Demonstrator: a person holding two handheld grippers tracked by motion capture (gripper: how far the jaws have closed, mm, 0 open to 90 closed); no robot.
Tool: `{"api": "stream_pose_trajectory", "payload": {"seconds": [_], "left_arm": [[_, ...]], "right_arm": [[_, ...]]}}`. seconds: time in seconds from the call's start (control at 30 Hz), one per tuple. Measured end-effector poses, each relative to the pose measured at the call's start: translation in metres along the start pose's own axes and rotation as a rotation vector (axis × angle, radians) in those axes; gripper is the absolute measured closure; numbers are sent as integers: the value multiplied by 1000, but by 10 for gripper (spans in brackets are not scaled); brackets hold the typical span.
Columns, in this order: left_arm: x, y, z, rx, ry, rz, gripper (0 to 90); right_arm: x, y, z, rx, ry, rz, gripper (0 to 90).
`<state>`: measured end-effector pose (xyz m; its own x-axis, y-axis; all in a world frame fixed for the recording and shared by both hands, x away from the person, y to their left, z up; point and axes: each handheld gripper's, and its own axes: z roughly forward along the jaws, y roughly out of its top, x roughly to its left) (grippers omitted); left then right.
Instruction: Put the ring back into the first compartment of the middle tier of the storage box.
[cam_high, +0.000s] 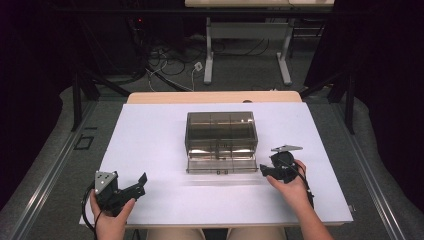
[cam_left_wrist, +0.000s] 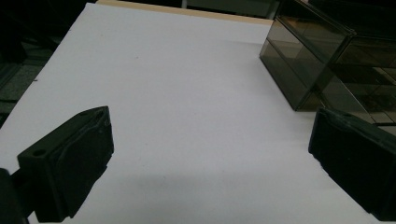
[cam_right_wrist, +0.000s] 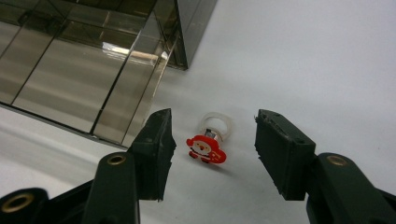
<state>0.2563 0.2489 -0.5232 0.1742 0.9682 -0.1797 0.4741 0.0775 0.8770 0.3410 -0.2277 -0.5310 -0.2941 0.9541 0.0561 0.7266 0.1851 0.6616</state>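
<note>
A small ring with a red Santa figure (cam_right_wrist: 208, 148) and a clear band lies on the white table. It sits beside the front corner of a smoky transparent box (cam_high: 221, 131) whose lower drawer (cam_high: 221, 164) is pulled out toward me. My right gripper (cam_right_wrist: 215, 128) hangs low over the ring, one jaw on either side, with a gap between each pad and the ring. In the high view the right gripper (cam_high: 263, 170) sits at the drawer's right end. My left gripper (cam_high: 141, 183) rests open near the front left of the table, holding nothing.
The white table top (cam_high: 150, 140) lies on a wooden desk, with dark floor and rails on both sides. Another desk's legs and cables stand behind. The left gripper view shows the box (cam_left_wrist: 303, 60) to the right, beyond a stretch of bare white surface.
</note>
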Motion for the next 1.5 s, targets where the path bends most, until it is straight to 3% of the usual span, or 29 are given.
{"api": "stream_pose_trajectory", "payload": {"seconds": [0.93,1.5], "left_arm": [[2,0,1,5,-5,3,2],[2,0,1,10,-7,9,2]], "right_arm": [[2,-2,15,59,-16,-1,568],[4,-4,17,51,-8,3,668]]}}
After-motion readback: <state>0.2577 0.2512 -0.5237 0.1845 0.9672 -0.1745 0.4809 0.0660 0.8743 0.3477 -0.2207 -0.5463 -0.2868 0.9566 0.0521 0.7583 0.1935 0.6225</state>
